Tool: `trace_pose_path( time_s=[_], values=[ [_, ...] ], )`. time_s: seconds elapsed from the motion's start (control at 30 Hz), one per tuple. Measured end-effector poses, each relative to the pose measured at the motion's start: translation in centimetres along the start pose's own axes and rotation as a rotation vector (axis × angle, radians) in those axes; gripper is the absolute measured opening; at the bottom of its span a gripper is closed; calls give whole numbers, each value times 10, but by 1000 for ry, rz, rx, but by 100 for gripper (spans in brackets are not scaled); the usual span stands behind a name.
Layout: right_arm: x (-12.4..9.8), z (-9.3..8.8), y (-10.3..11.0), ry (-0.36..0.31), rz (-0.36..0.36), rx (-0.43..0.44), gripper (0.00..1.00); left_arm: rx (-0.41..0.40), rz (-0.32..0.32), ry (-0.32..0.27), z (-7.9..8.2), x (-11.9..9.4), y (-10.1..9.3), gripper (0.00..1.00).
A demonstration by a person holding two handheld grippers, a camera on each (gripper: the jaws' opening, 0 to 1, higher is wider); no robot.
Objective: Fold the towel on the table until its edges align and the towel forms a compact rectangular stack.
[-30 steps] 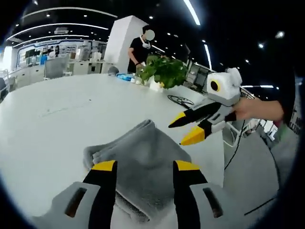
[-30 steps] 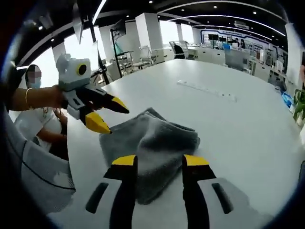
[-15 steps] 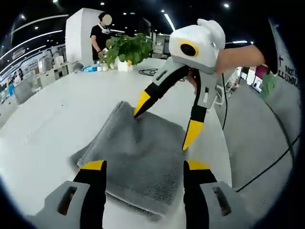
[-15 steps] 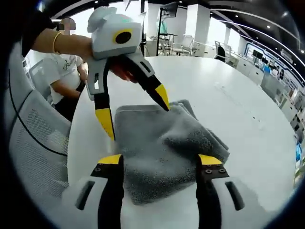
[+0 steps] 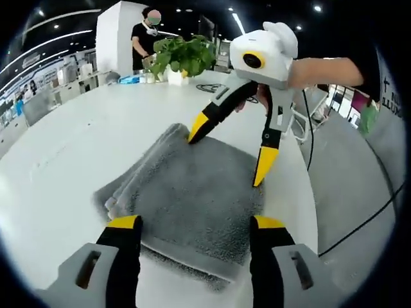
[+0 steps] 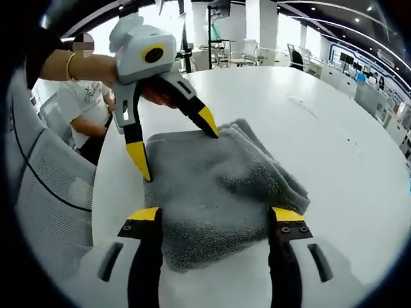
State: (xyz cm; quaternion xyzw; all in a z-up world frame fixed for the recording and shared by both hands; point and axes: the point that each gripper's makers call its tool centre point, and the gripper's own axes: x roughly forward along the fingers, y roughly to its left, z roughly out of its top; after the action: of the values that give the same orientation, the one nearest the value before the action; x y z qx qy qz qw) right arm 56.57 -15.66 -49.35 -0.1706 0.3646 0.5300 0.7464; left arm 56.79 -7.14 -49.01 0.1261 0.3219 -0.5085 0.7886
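Nearby, a potted plant [image 5: 182,56] stands well beyond the folded towel [image 5: 186,199].

— What are we seeing along the left gripper [image 5: 196,224]?

— We are looking over its two spread jaws at the folded grey towel [image 5: 192,192] lying on the white table [image 5: 70,147].

— And the right gripper [image 5: 228,154]?

— It is reaching in from the right with jaws wide apart, both yellow tips meeting the towel's far edge. A potted plant [image 5: 183,54] is standing far off.
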Motion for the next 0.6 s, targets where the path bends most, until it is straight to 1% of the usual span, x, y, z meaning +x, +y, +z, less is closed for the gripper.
trace_pose_path(
  time_s=[0.07,0.1,0.17,0.3,0.37,0.43,0.47,0.5,0.57,0.6],
  values=[
    [-2,0,-3,-26,7,43,69,-19,-2,-13,0,0,2,71],
    [-3,1,-4,-35,14,33,69,-41,5,0,-2,0,2,72],
    [4,-1,-7,-38,16,35,69,-41,7,4,-2,1,3,72],
    [11,-3,-8,-27,5,32,69,-49,17,7,-5,7,2,71],
    [13,-2,-10,-18,4,51,69,-62,42,11,-5,9,7,69],
    [11,-2,-13,-8,-2,44,69,-42,50,25,-6,10,6,69],
    [13,-1,-11,-1,-3,35,69,-44,51,21,-6,9,7,69],
    [13,-1,-11,-1,-4,34,68,-42,51,16,-4,9,4,69],
    [12,-3,-13,-5,-8,28,68,-39,48,-1,-5,8,5,70],
    [8,-2,-9,-10,-14,26,69,-41,48,-16,-6,8,4,70]
  ],
)
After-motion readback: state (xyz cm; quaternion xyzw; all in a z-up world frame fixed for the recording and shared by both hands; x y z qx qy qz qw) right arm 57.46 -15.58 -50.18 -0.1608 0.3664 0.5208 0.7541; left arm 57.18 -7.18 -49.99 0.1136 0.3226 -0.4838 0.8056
